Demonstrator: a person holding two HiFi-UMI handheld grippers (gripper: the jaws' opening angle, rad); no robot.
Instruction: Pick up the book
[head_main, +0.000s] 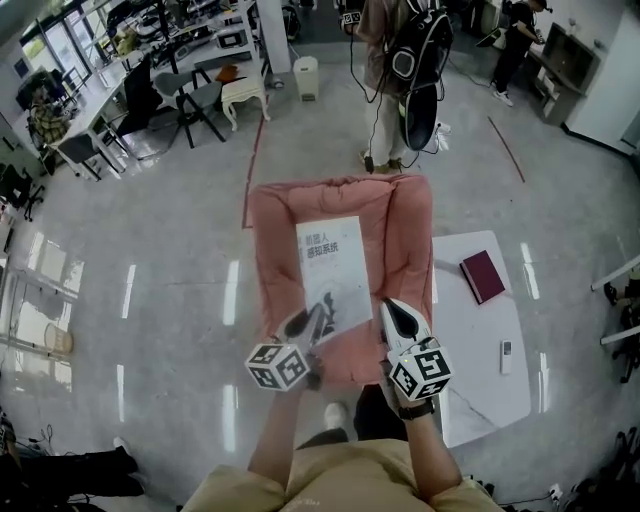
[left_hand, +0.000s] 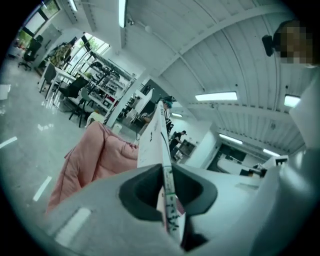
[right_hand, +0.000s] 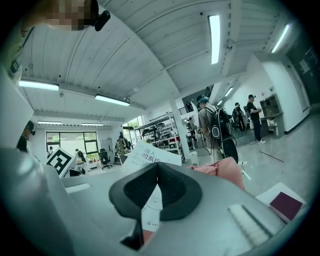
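Left gripper (head_main: 300, 325) is pinching the white paperback book (head_main: 333, 265) at the seven-o'clock corner of its near edge, with the jaws closed on the thin block of pages. The right gripper (head_main: 398, 318) is biting the same edge near the five-o'clock corner, with white paper showing between its closed jaws. The book is hanging over the pink armchair (head_main: 405, 230), its far end pointing toward twelve o'clock and seemingly clear of the cushion. It is looking light and thin, with a soft, smooth cover that is likely flexing and may be slipping a little under narrow pads. Since only one edge is being held, the free end is probably drooping. Two well-spread grips near the corners are suiting it better than a single pinch on loose pages.
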